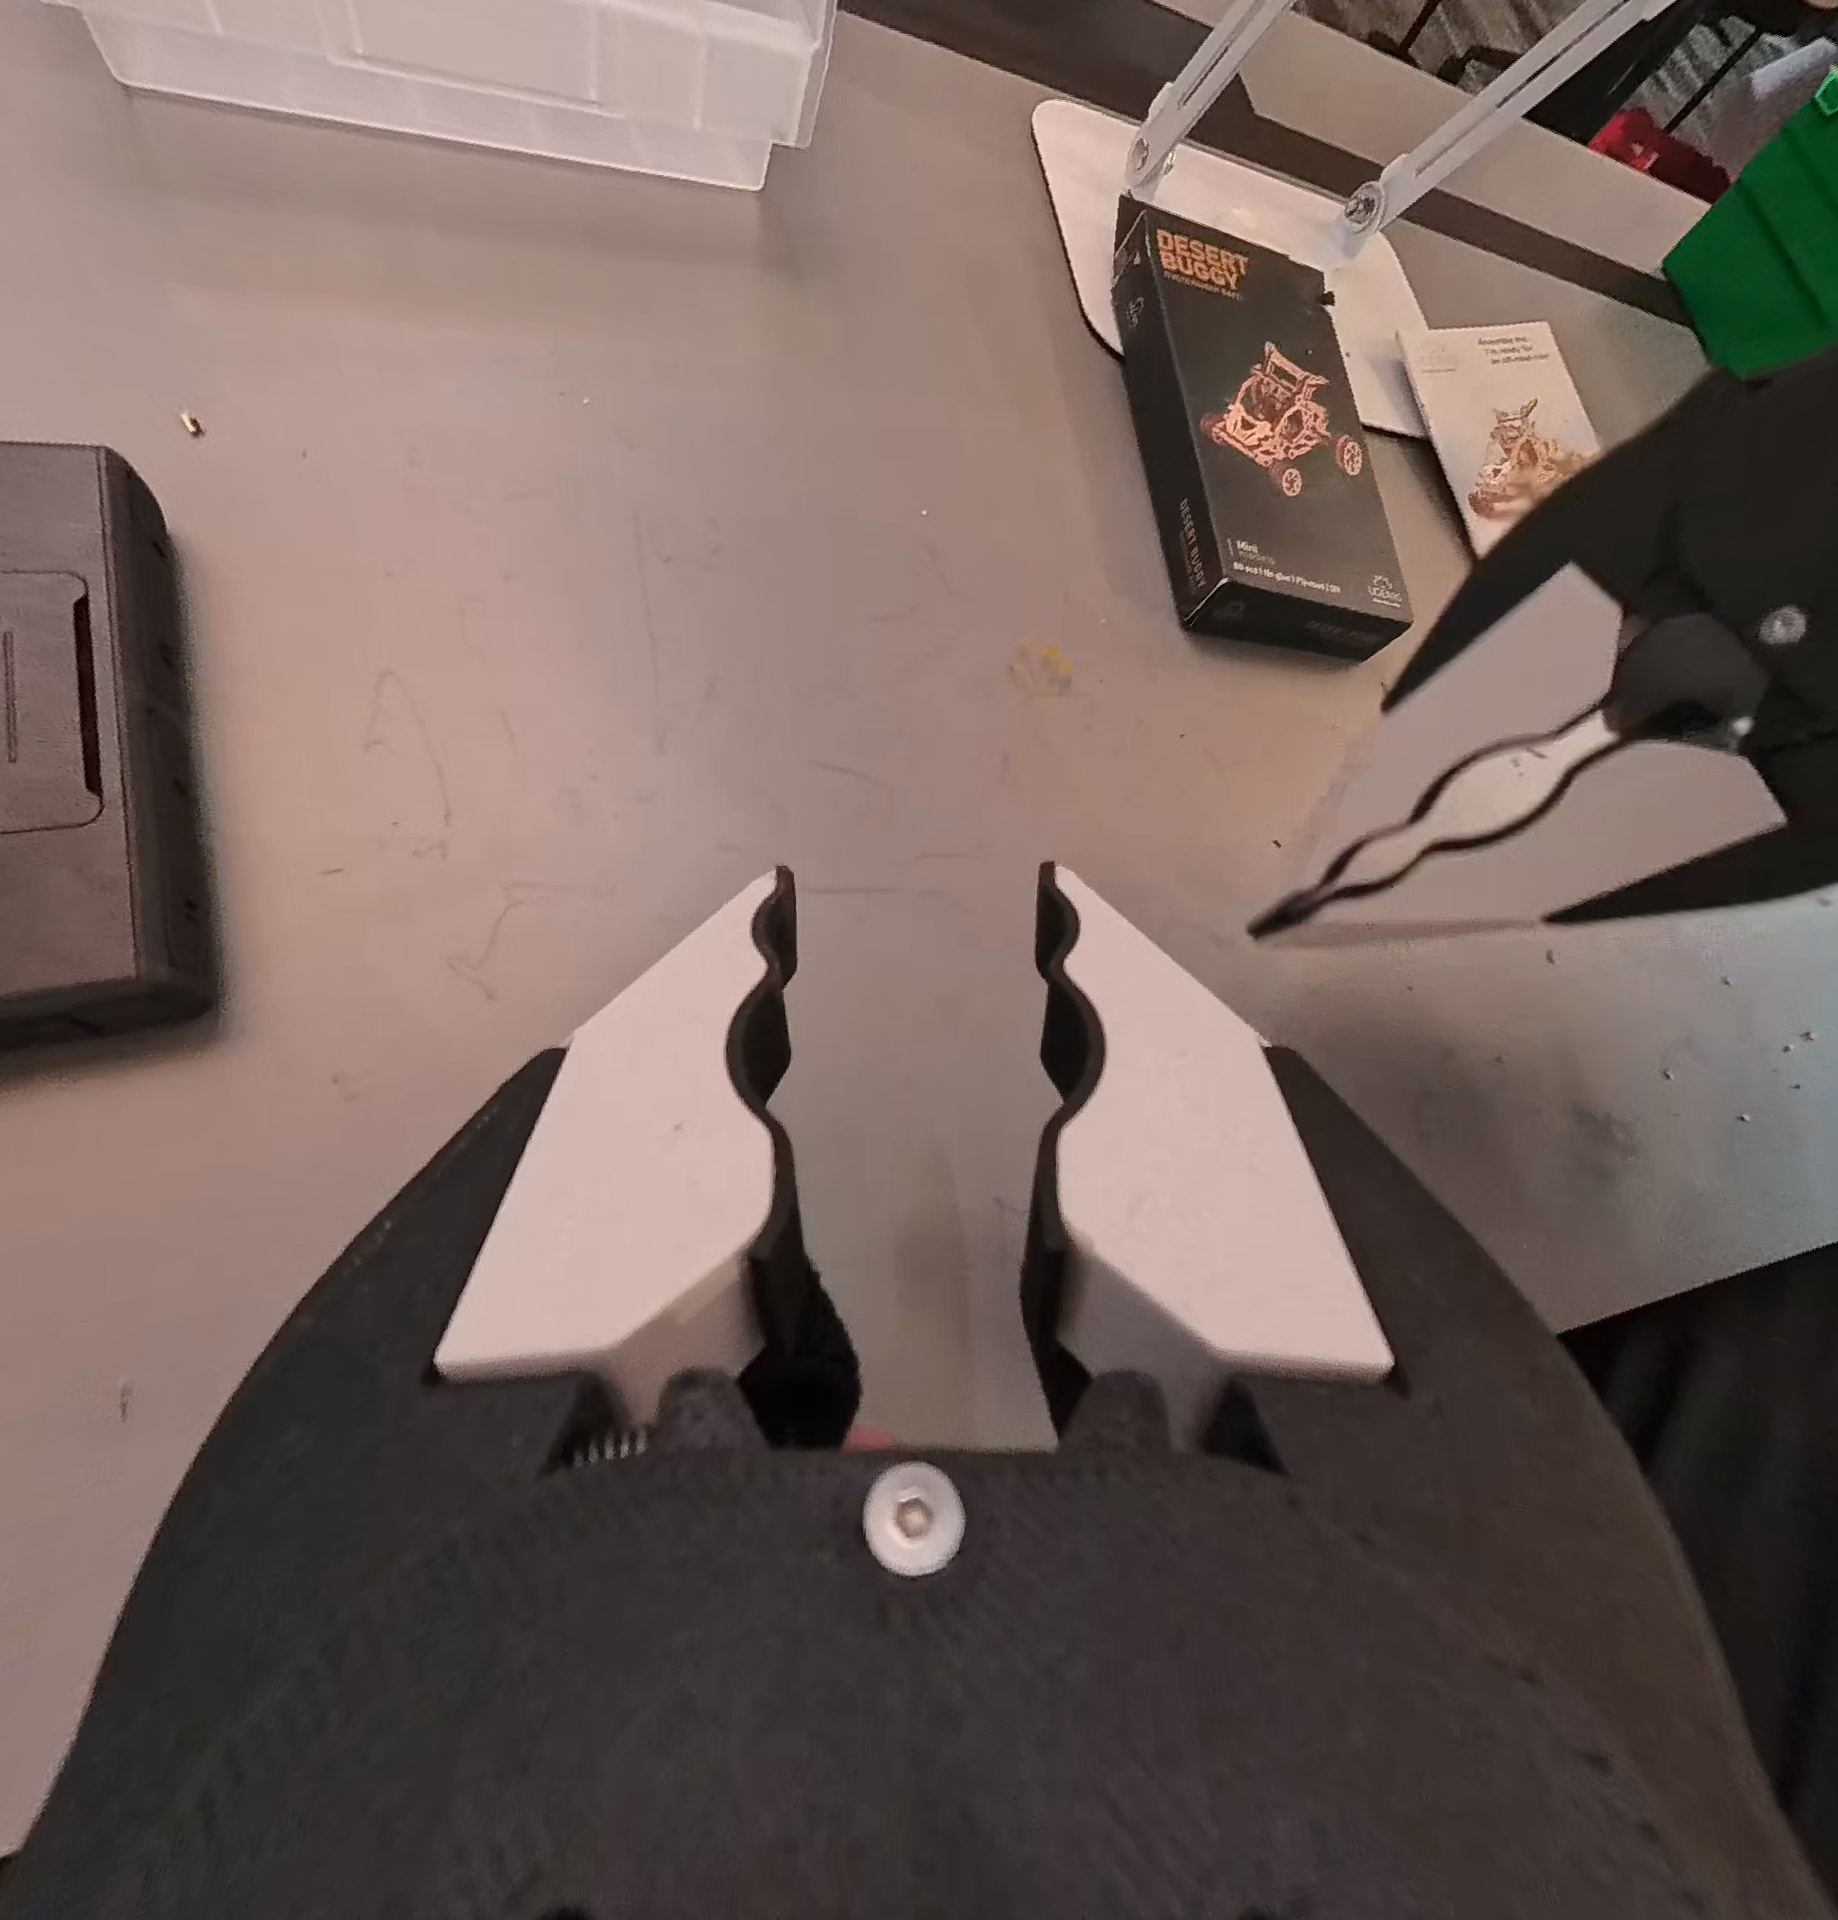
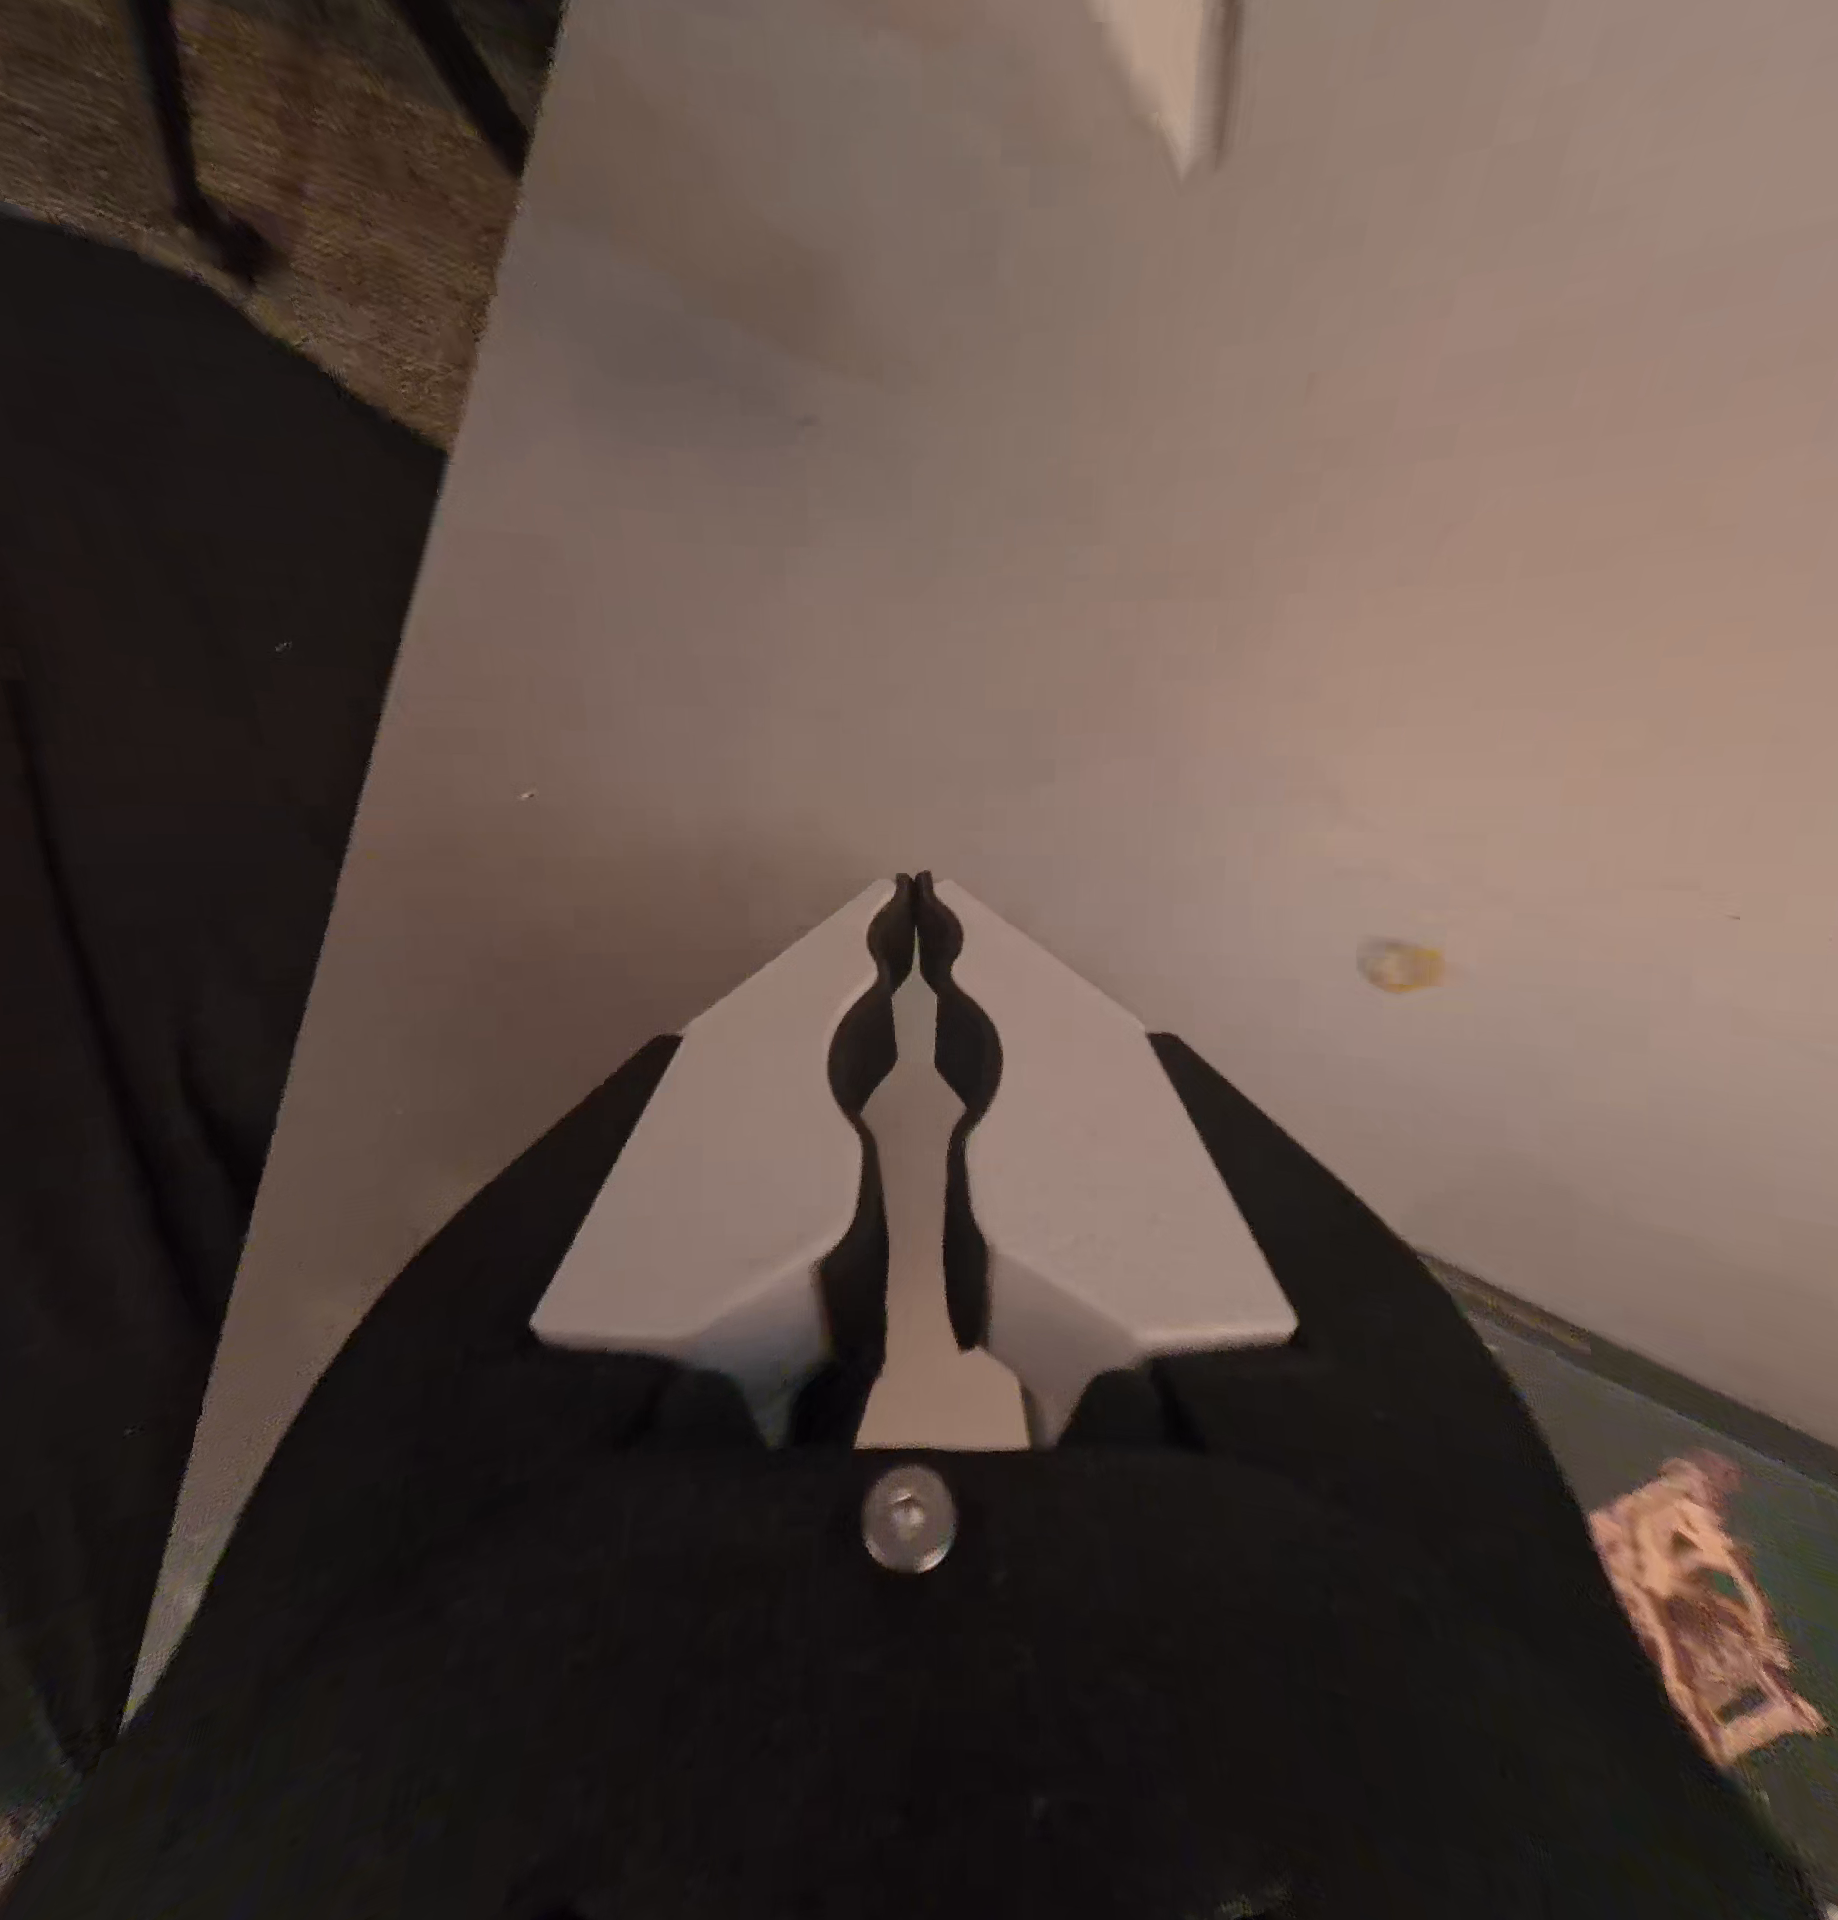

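Black box (image 1: 1270, 436) nr table (image 1: 582, 520) edge

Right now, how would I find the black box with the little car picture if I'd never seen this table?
Start at the grey table and look to its far right, where a white stand base sits. The black box lies flat with its far end on that base, beyond the open left gripper. Its neighbour, a leaflet, is pale; only the box is dark, with a coppery buggy drawn on it.
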Demonstrator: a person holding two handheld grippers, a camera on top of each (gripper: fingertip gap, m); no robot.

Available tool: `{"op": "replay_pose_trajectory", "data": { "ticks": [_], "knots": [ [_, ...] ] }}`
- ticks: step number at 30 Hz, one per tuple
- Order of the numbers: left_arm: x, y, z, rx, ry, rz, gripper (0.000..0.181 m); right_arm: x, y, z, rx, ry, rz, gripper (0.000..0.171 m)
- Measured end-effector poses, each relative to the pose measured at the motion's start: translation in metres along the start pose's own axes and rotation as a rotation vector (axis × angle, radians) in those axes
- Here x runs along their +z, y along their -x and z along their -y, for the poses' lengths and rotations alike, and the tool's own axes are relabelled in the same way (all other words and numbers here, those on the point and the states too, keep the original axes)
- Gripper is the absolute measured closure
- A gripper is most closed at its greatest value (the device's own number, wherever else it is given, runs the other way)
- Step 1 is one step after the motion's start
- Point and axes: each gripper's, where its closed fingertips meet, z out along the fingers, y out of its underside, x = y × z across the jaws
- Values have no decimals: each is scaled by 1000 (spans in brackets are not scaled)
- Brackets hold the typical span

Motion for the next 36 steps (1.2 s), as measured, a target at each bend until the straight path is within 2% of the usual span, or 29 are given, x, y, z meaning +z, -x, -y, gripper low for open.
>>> {"op": "replay_pose_trajectory", "data": {
  "ticks": [1, 5, 9, 17, 24, 30, 36],
  "knots": [
    [0, 0, 0, 0, -2, 2, 137, -5, -14, 1, 21, -10, -47, 171],
    [-2, 1, 3, -13, -17, -1, 137, -22, -79, -14, 95, 34, -201, 139],
    [1, 1, 1, -14, -9, -10, 137, -20, -100, -21, 116, 70, -124, 148],
    [6, 0, -2, -28, -2, -32, 137, 12, -99, -27, -22, 169, -76, 156],
    [8, -1, -3, -36, -1, -42, 137, 17, -106, -25, 3, 110, -61, 171],
    [8, -1, -2, -39, -5, -44, 137, 18, -104, -24, -18, 127, -34, 171],
    [7, 0, -1, -46, -12, -46, 137, 13, -87, -11, 37, 18, 35, 171]
  ]
}}
